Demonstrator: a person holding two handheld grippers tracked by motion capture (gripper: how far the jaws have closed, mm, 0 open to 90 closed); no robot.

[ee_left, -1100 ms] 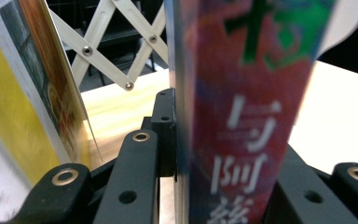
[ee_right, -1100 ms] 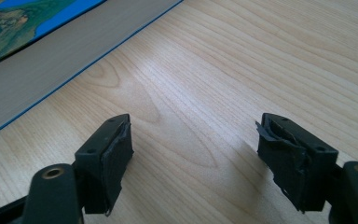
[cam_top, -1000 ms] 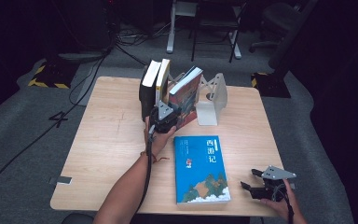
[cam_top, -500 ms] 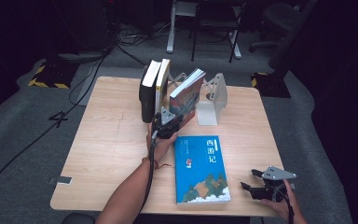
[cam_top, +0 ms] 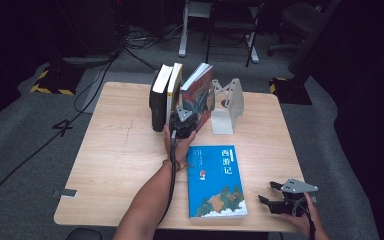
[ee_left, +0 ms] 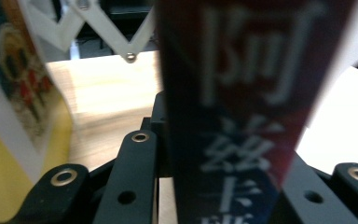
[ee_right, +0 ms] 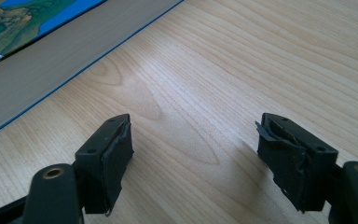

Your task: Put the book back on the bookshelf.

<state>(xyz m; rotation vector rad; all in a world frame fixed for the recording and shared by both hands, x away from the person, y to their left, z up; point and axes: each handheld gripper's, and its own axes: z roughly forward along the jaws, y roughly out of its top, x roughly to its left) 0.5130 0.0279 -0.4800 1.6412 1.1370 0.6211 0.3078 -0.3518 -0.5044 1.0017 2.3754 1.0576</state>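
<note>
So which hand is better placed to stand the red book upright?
Left: its tool already clamps the red book leaning toward the bookend. The right tool rests open at the table's near edge.

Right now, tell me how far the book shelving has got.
Done: two books stand upright at the back of the table. In hand: the left gripper is shut on a red-covered book leaning toward the white bookend. Left: the blue book lies flat; the right gripper rests open beside it.

We see a dark red and navy book point(ee_left: 233, 116) with white characters, a blue book point(cam_top: 216, 181) with green-brown art, a black-spined book point(cam_top: 158, 97), a white bookend point(cam_top: 228, 107), and a pale wood table point(cam_top: 120, 155).
</note>
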